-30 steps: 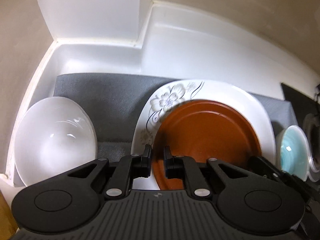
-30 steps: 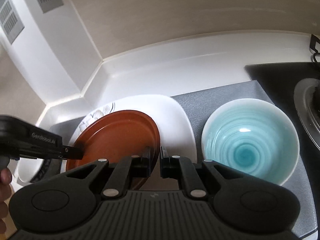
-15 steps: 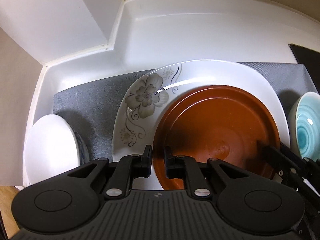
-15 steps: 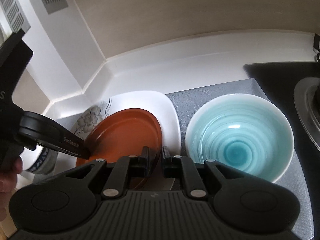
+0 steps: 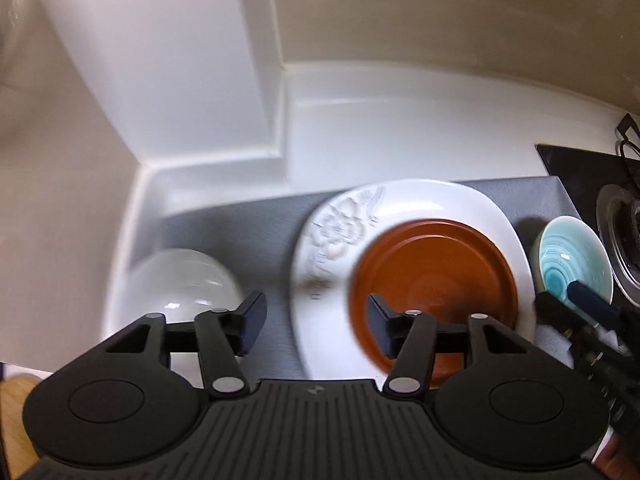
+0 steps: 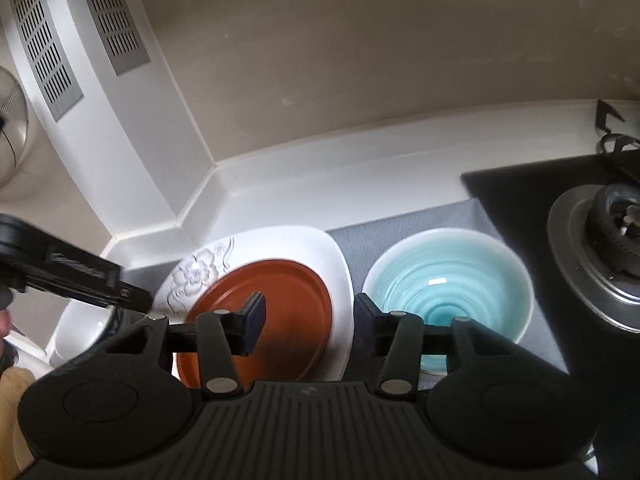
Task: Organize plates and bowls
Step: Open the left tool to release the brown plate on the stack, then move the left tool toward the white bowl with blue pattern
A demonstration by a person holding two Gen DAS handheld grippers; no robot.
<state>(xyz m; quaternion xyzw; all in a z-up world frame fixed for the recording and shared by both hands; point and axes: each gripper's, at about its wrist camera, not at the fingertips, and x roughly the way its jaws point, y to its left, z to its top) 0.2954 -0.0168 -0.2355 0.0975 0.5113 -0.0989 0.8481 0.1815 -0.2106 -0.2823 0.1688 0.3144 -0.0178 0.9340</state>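
Left gripper (image 5: 314,322): I see my jaws opening, with nothing pinched; only grey mat and the white plate's near edge show in the gap.
Right gripper (image 6: 310,322): my jaws are opening too, empty; the plates' right edges lie in the gap below.
Brown plate (image 6: 266,314): round, glossy, terracotta-coloured, with a raised rim; it lies on the white plate, under my right gripper's left finger and behind my left gripper's right finger.
White plate (image 5: 404,204): rounded-square and glazed, with a grey flower and tendrils painted at the corner farthest from my right jaws.
Turquoise bowl (image 6: 448,288): round, glossy, ringed inside, with a pale rim; it sits beyond my right gripper's right finger, just beside the white plate.
White bowl (image 5: 186,284): round and plain inside; it stands beyond my left gripper's left finger, apart from the plates.
Mat (image 5: 256,220): a grey, finely textured sheet under all the dishes.
Counter (image 5: 400,140): smooth white, with a raised back edge.
Surroundings: a black hob with a gas burner (image 6: 612,220) lies right of the turquoise bowl; a white housing with vent grilles (image 6: 44,40) rises at the left.
Obstructions: in the right wrist view my left gripper reaches in over the white bowl.
Writing: lettering on that gripper's arm is too blurred to read.
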